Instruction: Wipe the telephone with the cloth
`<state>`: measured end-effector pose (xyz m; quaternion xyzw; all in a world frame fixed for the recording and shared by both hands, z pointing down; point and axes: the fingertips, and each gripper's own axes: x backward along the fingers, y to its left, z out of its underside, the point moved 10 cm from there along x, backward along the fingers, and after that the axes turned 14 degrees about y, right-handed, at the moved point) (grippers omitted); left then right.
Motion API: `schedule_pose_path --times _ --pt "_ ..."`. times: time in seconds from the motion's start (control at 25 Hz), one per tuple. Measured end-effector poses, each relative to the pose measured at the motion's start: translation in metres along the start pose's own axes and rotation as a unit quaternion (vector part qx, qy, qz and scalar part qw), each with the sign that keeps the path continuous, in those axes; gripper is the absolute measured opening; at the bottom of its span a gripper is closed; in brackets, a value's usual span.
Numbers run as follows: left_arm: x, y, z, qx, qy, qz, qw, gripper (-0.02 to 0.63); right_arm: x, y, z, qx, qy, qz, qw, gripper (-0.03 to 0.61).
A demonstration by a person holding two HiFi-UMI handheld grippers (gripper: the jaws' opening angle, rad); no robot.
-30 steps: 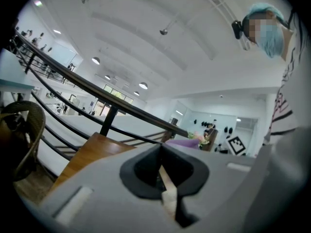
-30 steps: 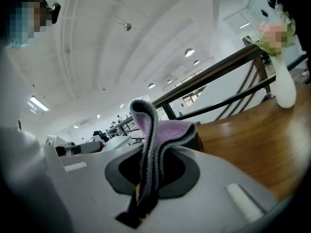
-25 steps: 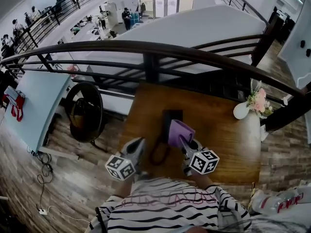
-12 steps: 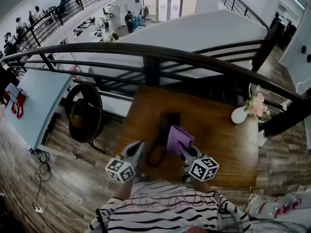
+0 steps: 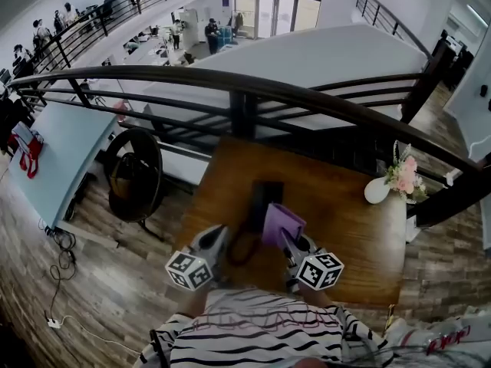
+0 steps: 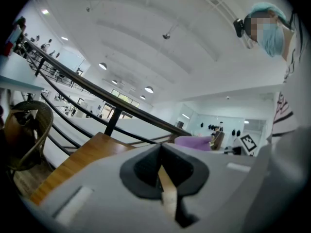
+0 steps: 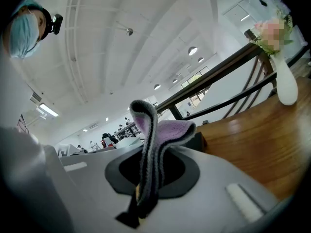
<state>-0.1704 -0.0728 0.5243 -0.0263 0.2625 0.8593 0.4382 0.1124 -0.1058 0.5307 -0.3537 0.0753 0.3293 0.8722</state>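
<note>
In the head view a black telephone (image 5: 265, 194) lies on the wooden table (image 5: 345, 221), and its cord (image 5: 239, 245) loops toward the near edge. My right gripper (image 5: 286, 236) is shut on a purple cloth (image 5: 282, 222), held up just right of the telephone's near end. In the right gripper view the cloth (image 7: 163, 130) stands folded out of the right gripper (image 7: 146, 178). My left gripper (image 5: 222, 232) hovers left of the cord, apart from the phone. In the left gripper view the left gripper (image 6: 161, 166) is shut with nothing in it.
A white vase with pink flowers (image 5: 381, 188) stands at the table's far right corner. A dark curved railing (image 5: 245, 83) runs just behind the table. A round wicker chair (image 5: 134, 175) stands on the floor to the left.
The head view has shifted slightly downward. Both grippers, the cloth and the telephone keep nearly the same places relative to one another.
</note>
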Motion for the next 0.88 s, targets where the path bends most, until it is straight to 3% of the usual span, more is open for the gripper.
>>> schedule_pose_path --times 0.88 --pt "-0.004 -0.006 0.003 0.001 -0.008 -0.015 0.9999 0.003 -0.004 -0.012 -0.006 0.002 0.0 -0.013 1.0 0.034"
